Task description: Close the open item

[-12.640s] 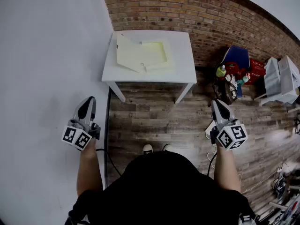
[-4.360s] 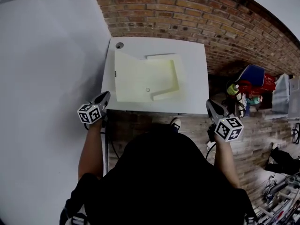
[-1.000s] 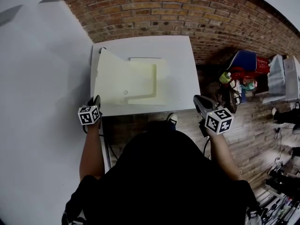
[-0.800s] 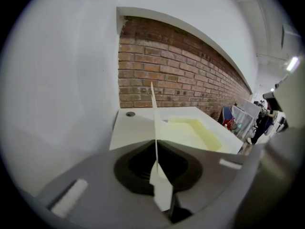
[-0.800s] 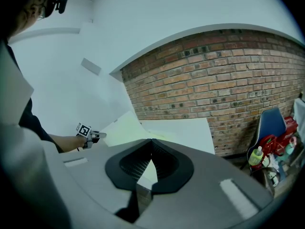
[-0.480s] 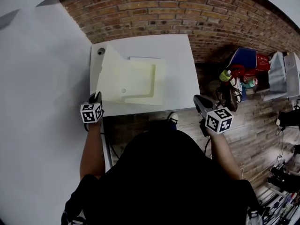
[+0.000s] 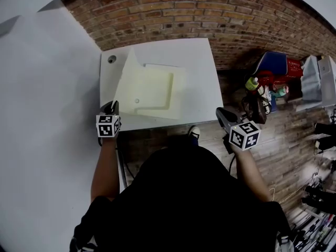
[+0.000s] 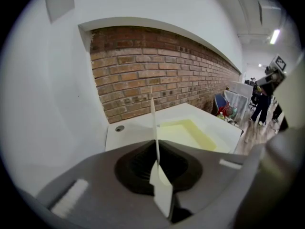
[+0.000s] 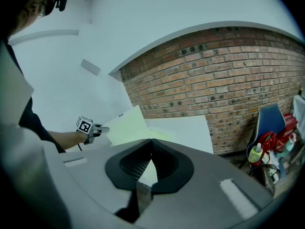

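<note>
A flat pale-yellow box (image 7: pixel 155 91) lies open on the white table (image 7: pixel 202 72). Its lid (image 7: pixel 127 76) stands tilted up along the box's left side. My left gripper (image 7: pixel 112 108) is shut on the lid's near edge at the table's front left corner. In the left gripper view the lid (image 8: pixel 153 118) shows edge-on as a thin sheet pinched between the jaws of that gripper (image 8: pixel 156 152), with the box tray (image 8: pixel 186 131) beyond. My right gripper (image 7: pixel 220 114) hangs off the table's front right corner, shut and holding nothing. The right gripper view shows the raised lid (image 9: pixel 126 125) and the left gripper (image 9: pixel 97 129).
A brick wall (image 7: pixel 173 12) backs the table and a white wall (image 7: pixel 42 88) runs along its left. A round cable hole (image 7: pixel 112 59) sits in the table's far left corner. A blue chair with bottles and bags (image 7: pixel 265 80) crowds the floor to the right.
The lid has swung up from lying flat at the left to a steep tilt. My left gripper moved slightly right with it. The right gripper has hardly moved.
</note>
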`<action>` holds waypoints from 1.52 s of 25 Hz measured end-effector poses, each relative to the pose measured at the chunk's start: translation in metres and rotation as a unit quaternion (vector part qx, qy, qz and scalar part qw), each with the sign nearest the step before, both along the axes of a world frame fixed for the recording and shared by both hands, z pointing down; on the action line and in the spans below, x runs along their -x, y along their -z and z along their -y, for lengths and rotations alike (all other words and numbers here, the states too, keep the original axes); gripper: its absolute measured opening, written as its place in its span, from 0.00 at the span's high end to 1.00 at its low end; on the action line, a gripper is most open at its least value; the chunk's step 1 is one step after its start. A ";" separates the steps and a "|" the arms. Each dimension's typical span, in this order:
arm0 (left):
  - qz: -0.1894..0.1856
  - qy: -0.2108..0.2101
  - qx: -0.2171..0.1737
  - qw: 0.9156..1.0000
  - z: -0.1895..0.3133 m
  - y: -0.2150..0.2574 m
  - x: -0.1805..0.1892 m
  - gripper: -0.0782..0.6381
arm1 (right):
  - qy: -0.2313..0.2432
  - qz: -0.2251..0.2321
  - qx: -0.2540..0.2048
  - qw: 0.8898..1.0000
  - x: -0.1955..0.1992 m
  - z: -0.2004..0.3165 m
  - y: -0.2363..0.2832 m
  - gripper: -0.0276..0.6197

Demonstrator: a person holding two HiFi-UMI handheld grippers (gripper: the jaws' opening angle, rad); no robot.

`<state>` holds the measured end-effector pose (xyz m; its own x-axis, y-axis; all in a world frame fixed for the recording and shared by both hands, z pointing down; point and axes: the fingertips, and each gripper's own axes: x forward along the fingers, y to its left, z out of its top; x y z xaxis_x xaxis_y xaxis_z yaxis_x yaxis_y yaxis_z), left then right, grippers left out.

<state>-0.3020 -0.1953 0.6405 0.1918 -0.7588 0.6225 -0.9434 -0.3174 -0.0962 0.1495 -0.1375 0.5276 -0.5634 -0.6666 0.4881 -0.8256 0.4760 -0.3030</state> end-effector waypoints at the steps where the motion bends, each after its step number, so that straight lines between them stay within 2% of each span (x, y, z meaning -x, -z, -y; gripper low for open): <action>1: 0.004 -0.004 0.000 1.000 0.001 0.001 -0.003 0.88 | -0.001 0.001 0.001 1.000 -0.001 0.000 -0.001 0.95; 19: 0.036 -0.063 0.001 0.997 0.006 0.006 -0.053 0.88 | -0.005 0.007 0.012 1.000 -0.008 -0.004 -0.011 0.95; 26: 0.023 -0.074 0.011 0.997 0.003 0.007 -0.069 0.88 | -0.005 0.009 0.013 1.000 -0.010 -0.004 -0.010 0.95; 33: 0.028 -0.100 0.021 0.994 -0.001 0.001 -0.092 0.87 | -0.008 0.009 0.017 1.000 -0.015 -0.006 -0.015 0.95; 38: 0.012 -0.109 0.024 0.994 -0.001 -0.001 -0.101 0.87 | -0.011 0.008 0.017 1.000 -0.018 -0.006 -0.016 0.95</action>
